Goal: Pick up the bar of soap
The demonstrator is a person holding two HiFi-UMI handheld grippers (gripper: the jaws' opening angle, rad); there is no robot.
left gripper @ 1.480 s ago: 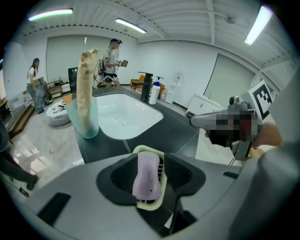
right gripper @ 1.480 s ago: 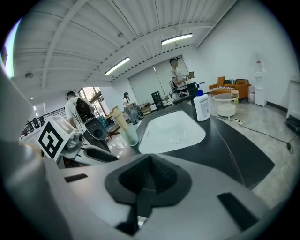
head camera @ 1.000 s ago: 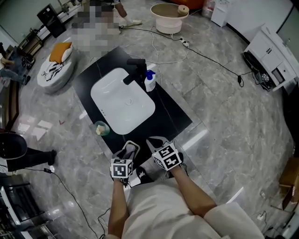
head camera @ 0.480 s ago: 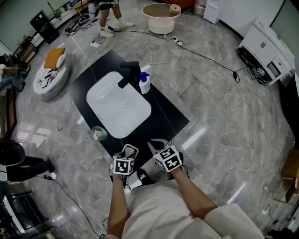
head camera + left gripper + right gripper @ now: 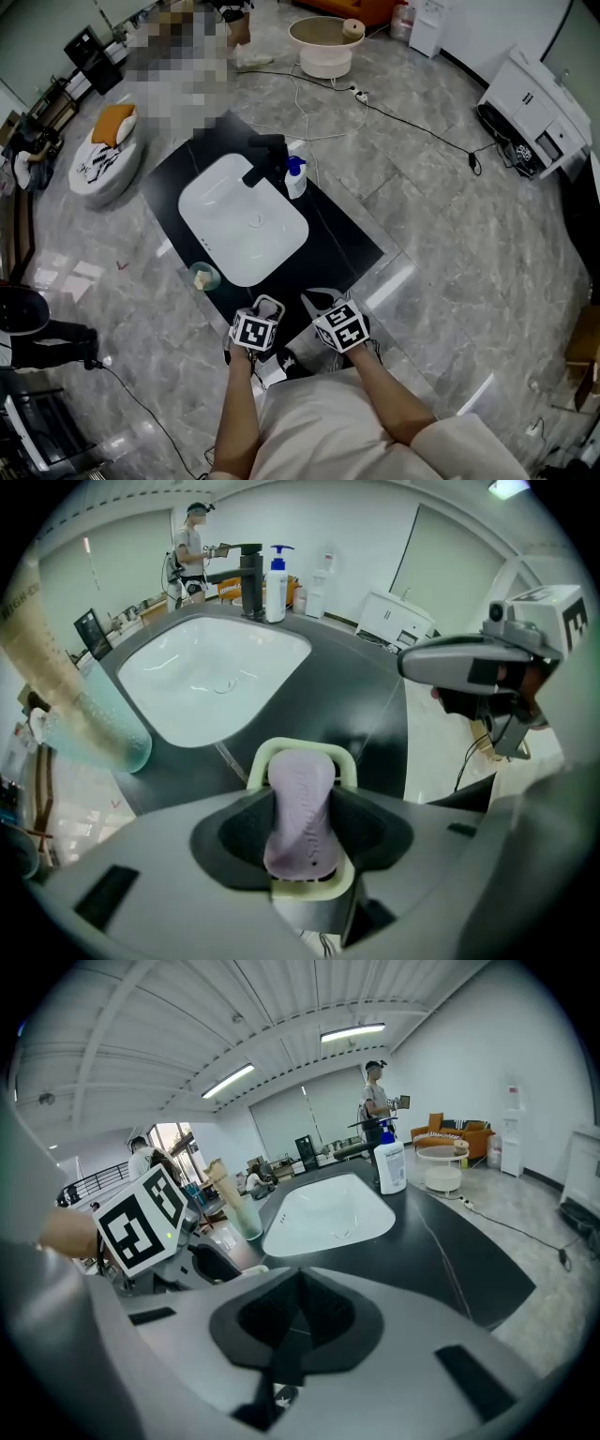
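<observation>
A lilac bar of soap [image 5: 302, 808] lies lengthwise between the jaws of my left gripper [image 5: 302, 841], which is shut on it. A pale green soap dish [image 5: 302, 752] frames the bar. In the head view the left gripper [image 5: 263, 312] hangs at the front edge of the black countertop [image 5: 342, 234], with the pale dish showing at its tip. My right gripper [image 5: 319, 305] is just to its right, shut with nothing in it; its jaws meet in a dark line [image 5: 286, 1330].
A white sink [image 5: 244, 220] is set in the countertop, with a black faucet [image 5: 267, 155] and a pump bottle [image 5: 296, 176] behind it. A greenish cup [image 5: 203, 277] stands at the sink's near left. Cables, a round white table [image 5: 323, 42] and a printer [image 5: 530, 98] are on the floor around.
Both grippers stay close together at the counter's front edge, shifted slightly down in view. The left one holds the soap throughout. The head camera has moved a little.
</observation>
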